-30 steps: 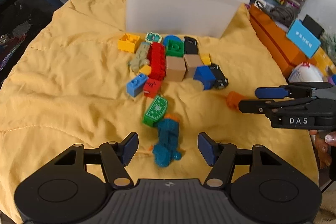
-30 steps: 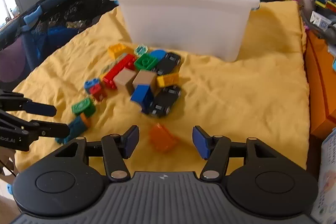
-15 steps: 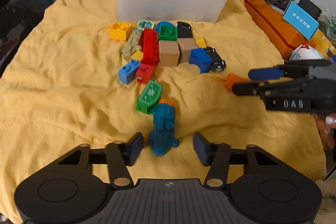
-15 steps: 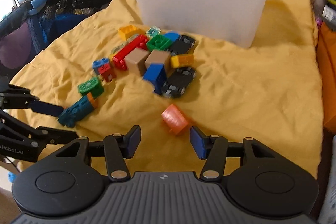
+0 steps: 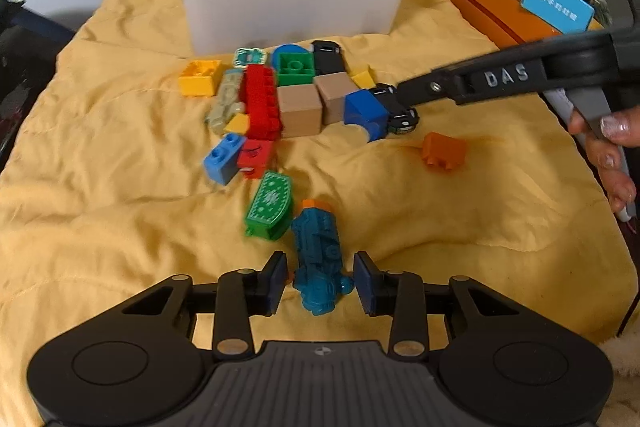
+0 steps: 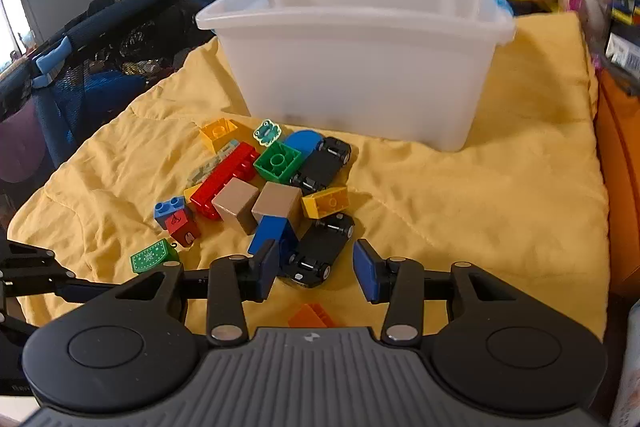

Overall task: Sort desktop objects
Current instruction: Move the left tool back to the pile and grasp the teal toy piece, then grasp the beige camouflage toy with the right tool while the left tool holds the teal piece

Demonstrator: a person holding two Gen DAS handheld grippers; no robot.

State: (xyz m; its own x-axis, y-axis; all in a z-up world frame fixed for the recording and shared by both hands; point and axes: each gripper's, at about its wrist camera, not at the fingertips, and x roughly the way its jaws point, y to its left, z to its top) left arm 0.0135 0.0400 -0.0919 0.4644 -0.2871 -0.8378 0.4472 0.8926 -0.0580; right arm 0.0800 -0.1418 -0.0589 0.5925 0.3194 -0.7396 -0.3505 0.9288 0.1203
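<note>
The left gripper (image 5: 320, 277) has just been narrowing its jaws around a ridged teal plastic toy train (image 5: 319, 259) on the crumpled yellow quilted cloth (image 5: 120, 207), pads not yet touching. The right gripper (image 6: 316, 269), jaws also closing, brackets a glossy black toy car (image 6: 318, 251), with gaps either side.

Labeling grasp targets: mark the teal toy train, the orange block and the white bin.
teal toy train (image 5: 318, 259), left wrist view, middle of its body.
orange block (image 5: 444, 151), left wrist view, its front face.
white bin (image 6: 352, 75), right wrist view, near wall.
</note>
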